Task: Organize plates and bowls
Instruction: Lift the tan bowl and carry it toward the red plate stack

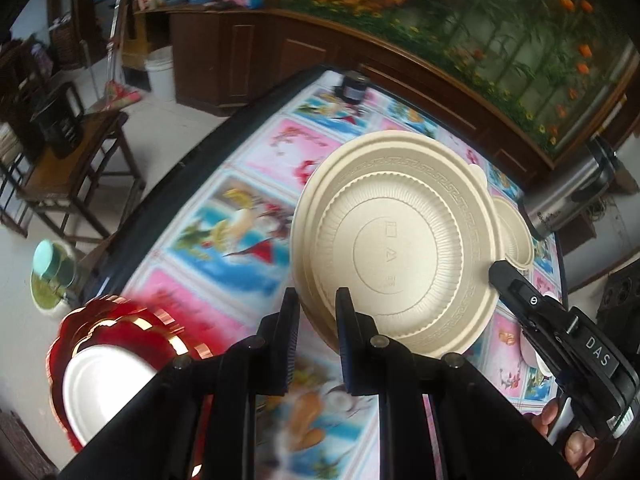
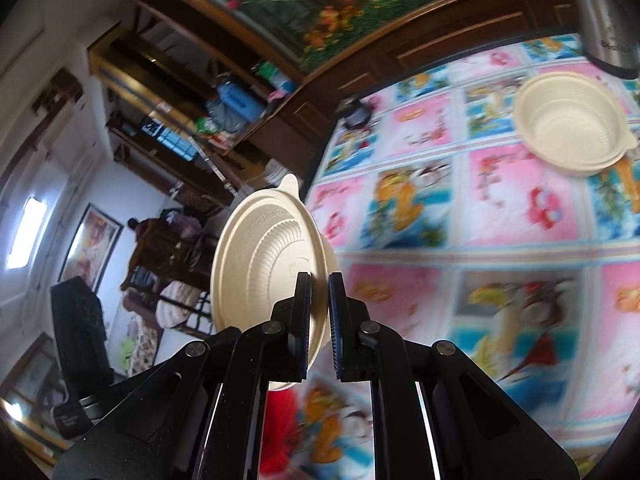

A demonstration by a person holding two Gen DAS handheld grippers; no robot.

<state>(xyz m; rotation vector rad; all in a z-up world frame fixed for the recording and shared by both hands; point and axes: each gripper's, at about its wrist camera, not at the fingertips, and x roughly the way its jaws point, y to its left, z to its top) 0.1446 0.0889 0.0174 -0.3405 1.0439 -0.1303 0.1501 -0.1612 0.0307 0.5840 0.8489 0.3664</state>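
Grippers (image 1: pixel 316 312) (image 2: pixel 319 312) both clamped my beige bowl's (image 1: pixel 400 248) rim; I judged steady, level carrying toward the nested bowls (image 2: pixel 572 124) wisest.

The left wrist view is taken from close above the desk (image 1: pixel 256 152), angled steeply down toward its far edge and the cabinet (image 1: pixel 248 52) beyond. The right wrist view is tilted, set nearer level, facing across the desk (image 2: pixel 500 216). The beige bowl (image 1: pixel 400 236) (image 2: pixel 268 256) and patterned cloth are shared.
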